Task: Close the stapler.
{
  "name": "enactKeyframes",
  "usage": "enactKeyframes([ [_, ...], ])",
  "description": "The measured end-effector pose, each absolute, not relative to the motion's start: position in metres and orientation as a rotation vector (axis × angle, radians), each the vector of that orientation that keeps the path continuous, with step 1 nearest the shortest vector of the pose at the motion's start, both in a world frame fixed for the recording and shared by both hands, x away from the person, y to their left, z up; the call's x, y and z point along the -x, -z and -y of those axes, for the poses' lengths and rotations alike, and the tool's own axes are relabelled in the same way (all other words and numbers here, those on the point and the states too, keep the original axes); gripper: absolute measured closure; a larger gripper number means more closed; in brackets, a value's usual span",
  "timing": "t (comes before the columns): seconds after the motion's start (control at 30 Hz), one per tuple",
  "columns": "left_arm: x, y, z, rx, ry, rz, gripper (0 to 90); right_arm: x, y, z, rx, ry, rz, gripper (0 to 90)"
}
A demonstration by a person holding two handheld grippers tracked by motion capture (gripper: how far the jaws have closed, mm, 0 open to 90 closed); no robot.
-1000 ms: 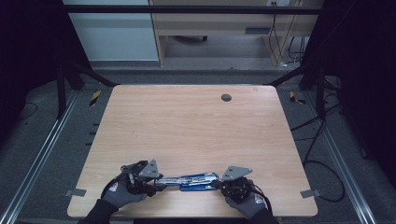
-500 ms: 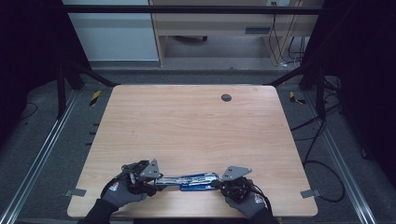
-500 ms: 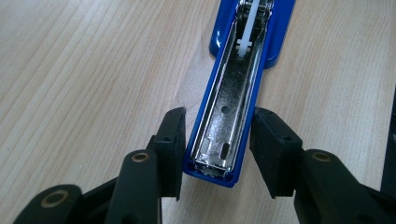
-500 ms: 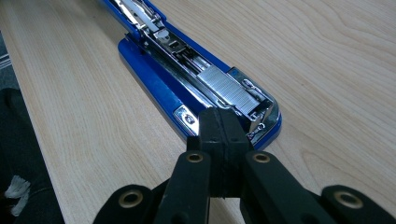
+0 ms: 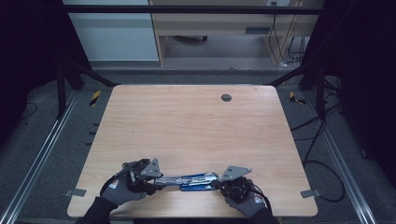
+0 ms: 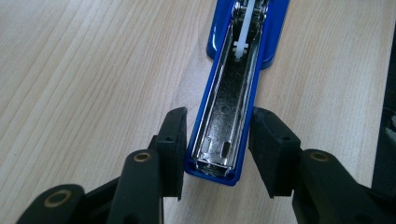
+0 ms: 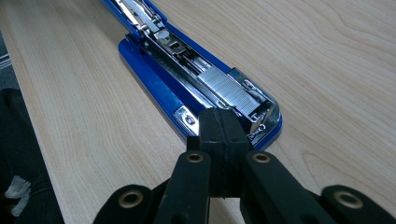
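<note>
A blue stapler (image 5: 194, 178) lies folded out flat near the table's front edge, its metal insides facing up. My left gripper (image 5: 156, 181) comes in from the left at the end of the stapler's top arm (image 6: 224, 93). In the left gripper view the left gripper (image 6: 217, 140) has a pad close on each side of that arm's tip; its jaws have just been closing a little. My right gripper (image 7: 219, 126) is shut, its tips at the front end of the stapler's base (image 7: 187, 60), just before a strip of staples (image 7: 229, 88). From above, the right gripper (image 5: 215, 183) meets the stapler's right end.
Both gloved hands rest at the front edge of the wooden table (image 5: 196, 126). A round dark grommet (image 5: 226, 97) sits at the far side. Metal rails (image 5: 42, 154) run along the floor on both sides, with cables (image 5: 322, 140) at the right.
</note>
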State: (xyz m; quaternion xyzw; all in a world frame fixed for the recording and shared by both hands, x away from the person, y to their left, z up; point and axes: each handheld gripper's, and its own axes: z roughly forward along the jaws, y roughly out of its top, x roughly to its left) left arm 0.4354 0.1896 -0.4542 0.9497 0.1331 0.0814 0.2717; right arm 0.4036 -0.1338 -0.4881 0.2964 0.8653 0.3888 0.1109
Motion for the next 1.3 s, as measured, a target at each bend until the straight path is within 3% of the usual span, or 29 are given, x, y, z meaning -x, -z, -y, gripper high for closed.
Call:
enactKeyframes([
  [1.3,-0.438,0.441,-0.186,-2.564,-0.197,-0.344,58.0,-0.404,0.488,0.134,-0.868,-1.135,-2.551,90.0],
])
